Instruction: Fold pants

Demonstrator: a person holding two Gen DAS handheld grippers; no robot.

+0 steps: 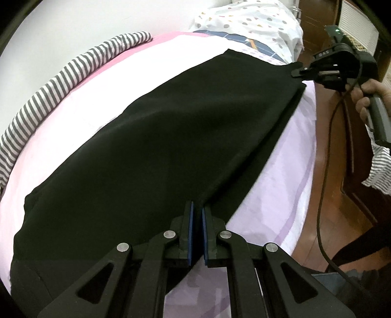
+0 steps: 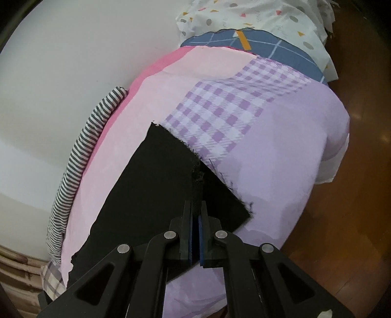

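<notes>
Black pants [image 1: 158, 146] lie lengthwise across the bed, one leg laid on the other with a strip of the lower leg showing along the near side. My left gripper [image 1: 197, 205] is shut on the pants' near end, where a fold of cloth runs up between its fingertips. At the far end my right gripper [image 1: 296, 71], held by a hand [image 1: 365, 97], pinches the leg-end corner. In the right wrist view the right gripper [image 2: 196, 204] is shut on a raised ridge of the black pants [image 2: 151, 183], whose frayed hem edges lie just ahead.
The bed sheet [image 1: 281, 183] is pink and lilac, with a checked patch [image 2: 220, 117]. A striped cloth [image 1: 61, 80] lies along the wall side. A dotted white quilt [image 1: 256, 22] and a blue checked cloth [image 2: 281, 51] sit at the far end. Wooden floor [image 2: 354, 171] lies beyond the bed's edge.
</notes>
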